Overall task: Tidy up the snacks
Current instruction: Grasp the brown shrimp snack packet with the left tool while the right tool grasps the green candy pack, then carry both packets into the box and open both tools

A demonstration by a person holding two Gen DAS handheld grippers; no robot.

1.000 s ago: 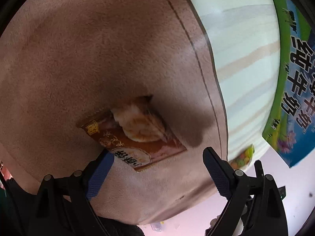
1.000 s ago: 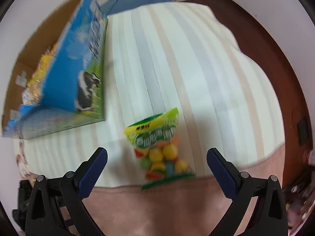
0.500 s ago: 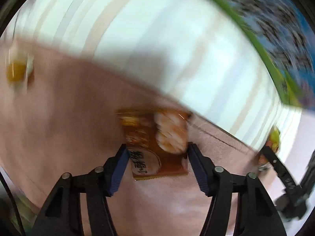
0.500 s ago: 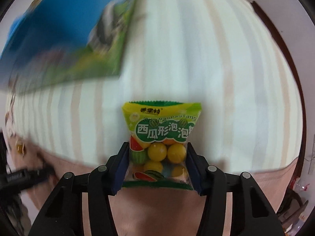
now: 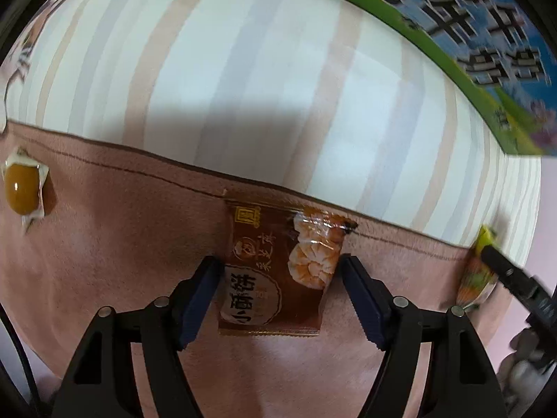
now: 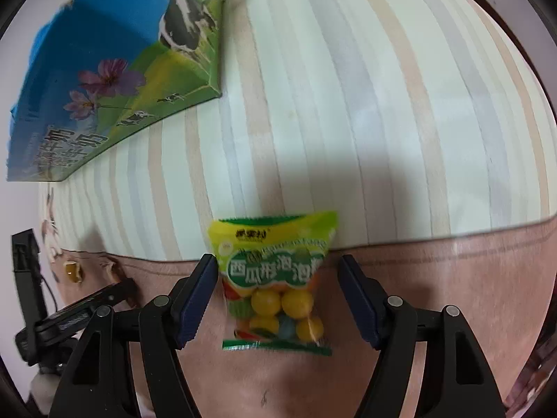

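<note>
we find brown pastry packet (image 5: pixel 275 278) centred between left gripper (image 5: pixel 278 285) pads, long axis running near-to-far; jaws just reopened, released. right gripper (image 6: pixel 278 285) likewise straddles bubble-gum bag (image 6: pixel 275 278), released.

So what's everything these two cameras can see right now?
biscuit packet: one, brown, on the pink cloth, top edge at the seam
gum bag: one, yellow and green, across the seam between the two cloths
amber sweet: one, in a clear wrapper, on the pink cloth, far from the packet
box: one, blue and green with a cow, on the striped cloth
striped cloth: one, cream with pale stripes
pink cloth: one, dusty pink, joined to the striped cloth
left claw: one, black with blue pads, either side of the biscuit packet, jaws just opening
right claw: one, same colours, either side of the gum bag, jaws just opening
</note>
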